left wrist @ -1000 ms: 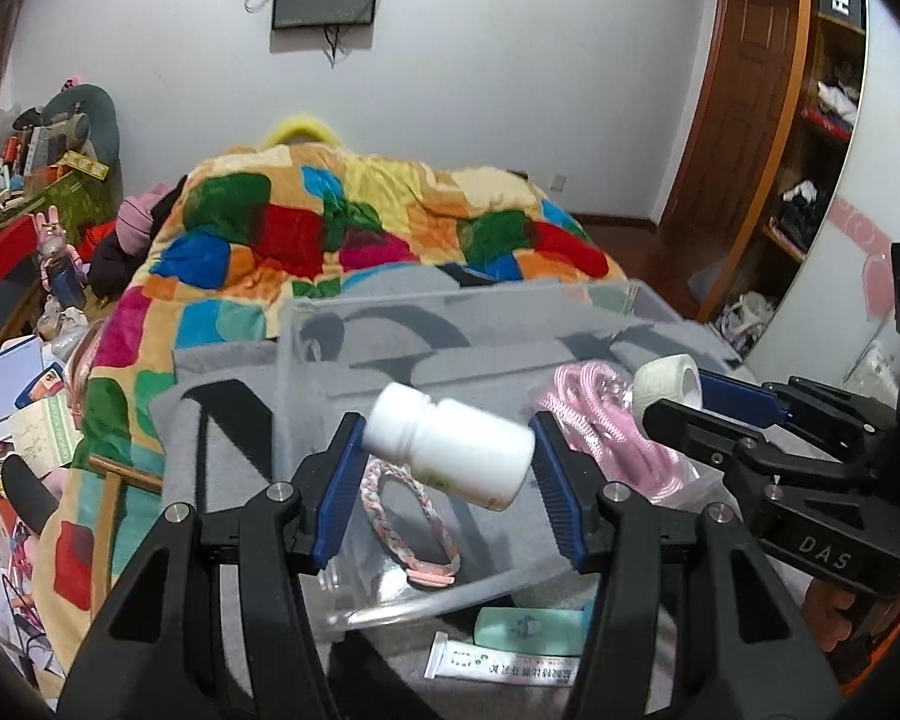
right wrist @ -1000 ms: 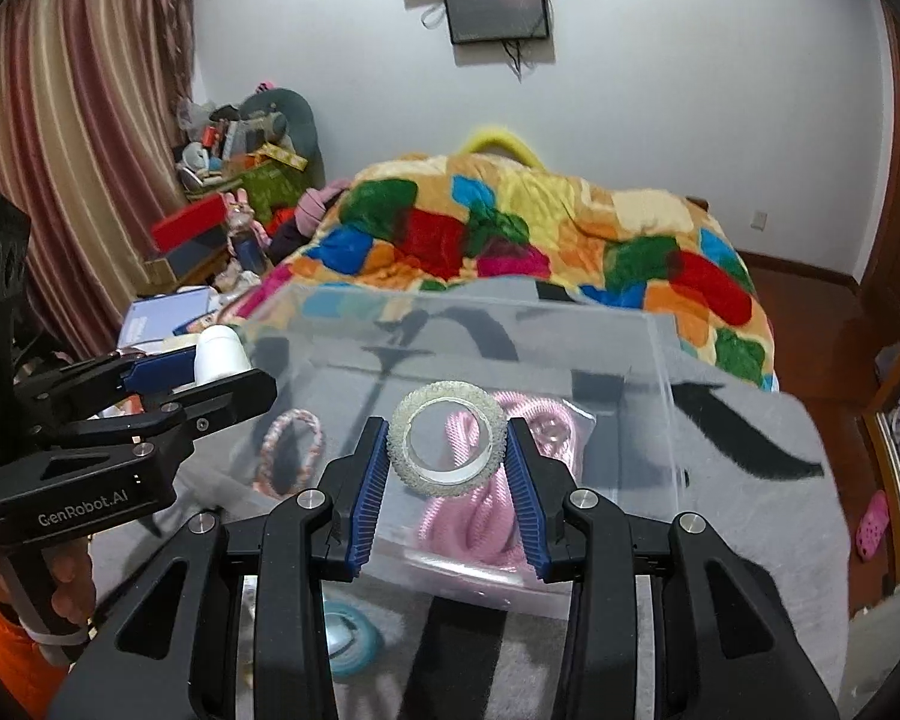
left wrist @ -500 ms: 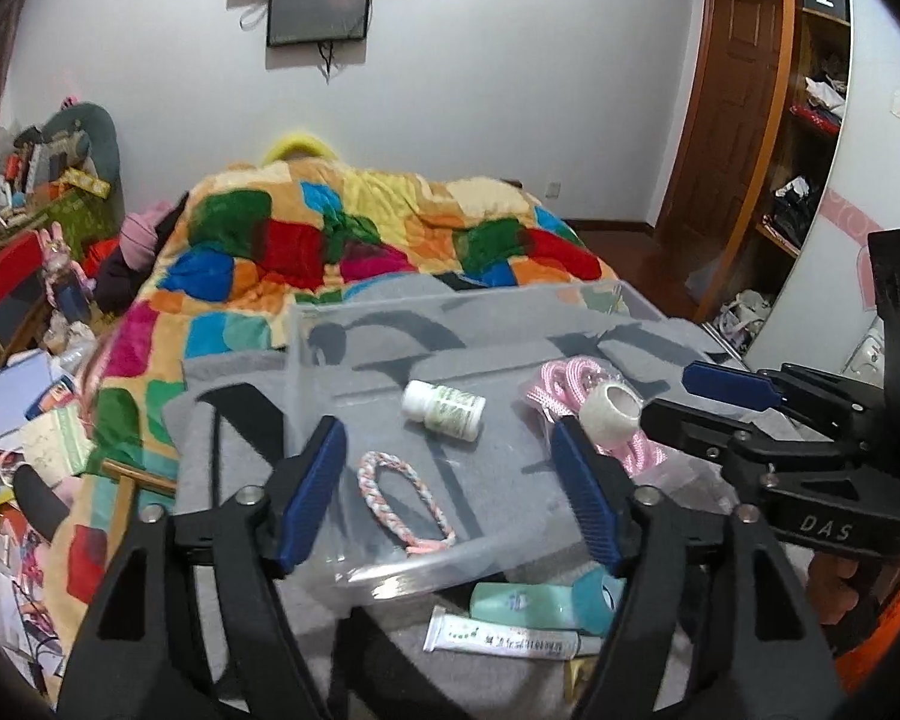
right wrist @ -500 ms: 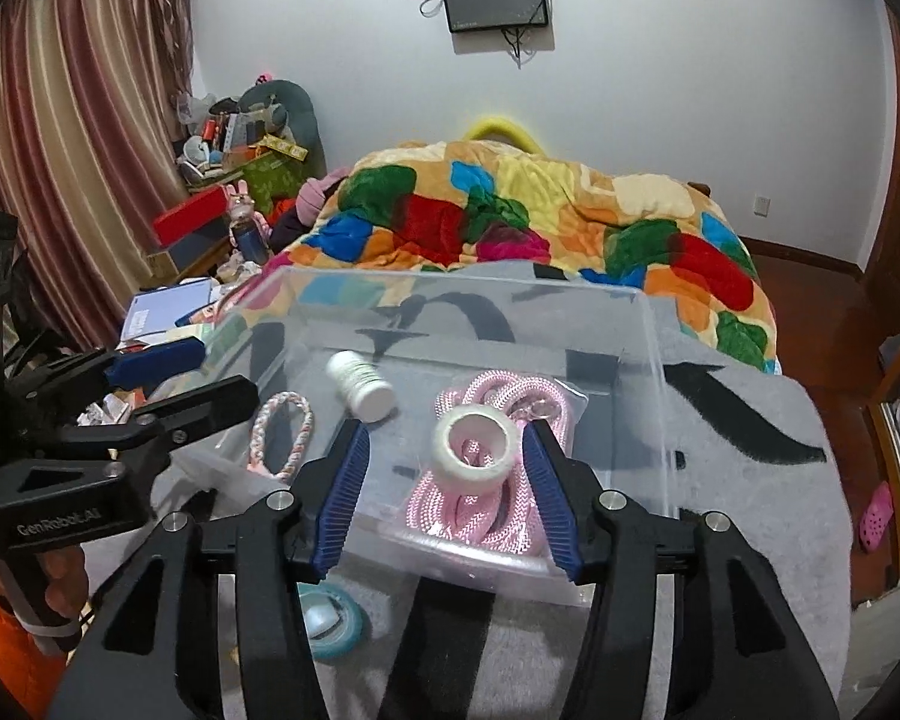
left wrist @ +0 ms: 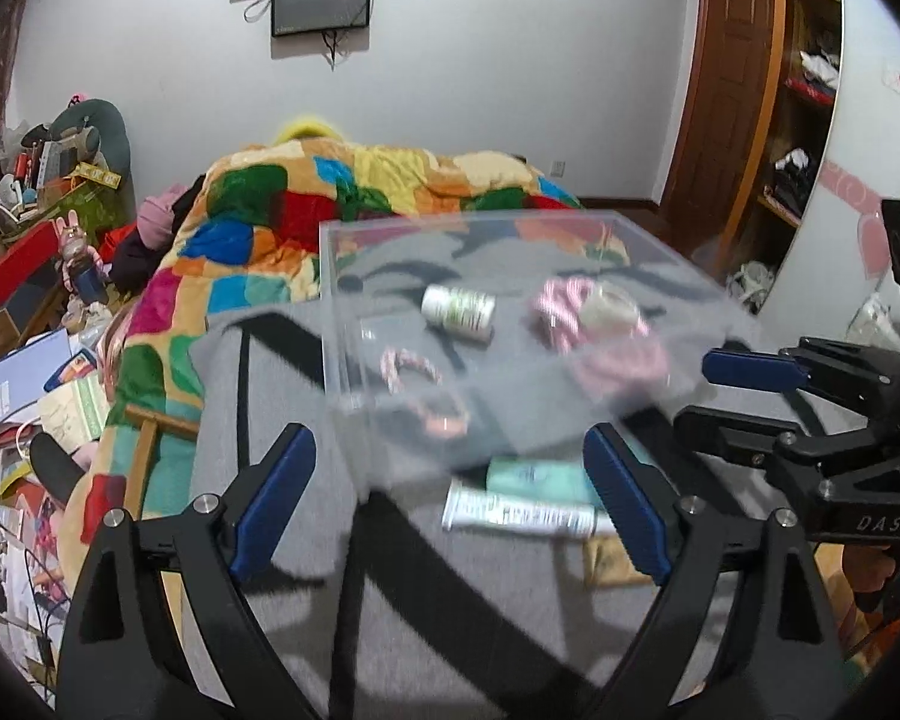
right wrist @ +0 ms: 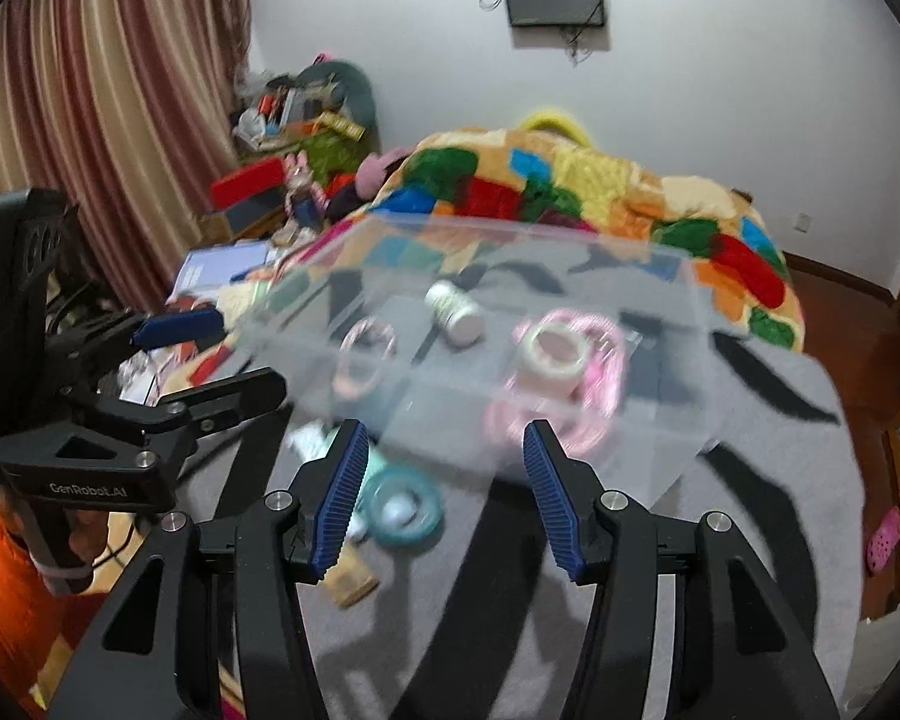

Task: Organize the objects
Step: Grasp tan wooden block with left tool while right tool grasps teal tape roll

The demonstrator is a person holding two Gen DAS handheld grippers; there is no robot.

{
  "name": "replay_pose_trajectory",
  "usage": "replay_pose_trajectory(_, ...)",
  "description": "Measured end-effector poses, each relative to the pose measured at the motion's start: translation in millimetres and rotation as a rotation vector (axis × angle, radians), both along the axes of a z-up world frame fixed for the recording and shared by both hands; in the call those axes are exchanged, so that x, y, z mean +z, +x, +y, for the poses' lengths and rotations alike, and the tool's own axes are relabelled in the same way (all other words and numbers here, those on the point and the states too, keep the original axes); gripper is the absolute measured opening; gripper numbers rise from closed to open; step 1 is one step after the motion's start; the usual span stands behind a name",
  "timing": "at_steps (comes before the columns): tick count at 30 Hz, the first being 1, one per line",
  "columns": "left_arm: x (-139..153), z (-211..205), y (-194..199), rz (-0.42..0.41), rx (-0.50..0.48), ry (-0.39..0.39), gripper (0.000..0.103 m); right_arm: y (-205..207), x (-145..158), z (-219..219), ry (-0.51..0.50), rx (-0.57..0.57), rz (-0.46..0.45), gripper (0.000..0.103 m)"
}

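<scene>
Nearest, the left claw [left wrist: 450, 498] and the right claw [right wrist: 441, 498] both hung released and gripping nothing, above the grey blanket with black stripes [right wrist: 660, 600]. Just beyond the pads, outside the bin, lay a white printed squeeze tube [left wrist: 522, 516] touching a mint-green tube [left wrist: 540, 474], a teal ring-shaped tape dispenser [right wrist: 399, 507] and a small tan card [right wrist: 348, 582]. The tubes looked light and soft, likely best pinched across the middle; the ring should take a grip across its rim.

Farther on stood the clear plastic storage bin [left wrist: 336, 324]. Inside it lay a pink-and-white braided loop [left wrist: 408, 366], a white pill bottle with green label [left wrist: 459, 312] on its side, smooth and apt to roll, and a white tape roll [right wrist: 555, 357] on coiled pink rope [right wrist: 597, 414]. Motion blur left the rope's bag uncertain.
</scene>
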State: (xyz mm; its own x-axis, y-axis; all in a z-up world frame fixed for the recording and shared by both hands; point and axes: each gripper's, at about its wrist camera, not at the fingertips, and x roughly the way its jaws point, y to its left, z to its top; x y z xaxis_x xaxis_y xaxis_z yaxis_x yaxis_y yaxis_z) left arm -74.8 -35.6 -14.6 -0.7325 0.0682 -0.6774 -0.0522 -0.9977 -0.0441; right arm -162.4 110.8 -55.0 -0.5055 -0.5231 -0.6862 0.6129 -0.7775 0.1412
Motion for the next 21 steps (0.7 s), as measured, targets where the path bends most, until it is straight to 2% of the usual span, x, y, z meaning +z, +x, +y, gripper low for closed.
replay_pose_trajectory(4, -21, 0, 6, -0.052, -0.001, -0.019, 0.092, -2, -23, -12, 0.031, 0.021, -0.053, 0.05)
replay_pose_trajectory(10, -39, -1, 16, -0.111, -0.012, 0.017, 0.092, -15, -46, -17, 0.015, 0.026, -0.142, 0.049)
replay_pose_trajectory(12, -40, 5, 21, -0.112, -0.029, 0.024, 0.092, -17, -48, -14, -0.003, 0.035, -0.158, 0.036)
replay_pose_trajectory(21, -48, 46, 26, -0.126, -0.132, 0.036, 0.092, -2, -35, 7, 0.027, -0.011, -0.073, 0.036)
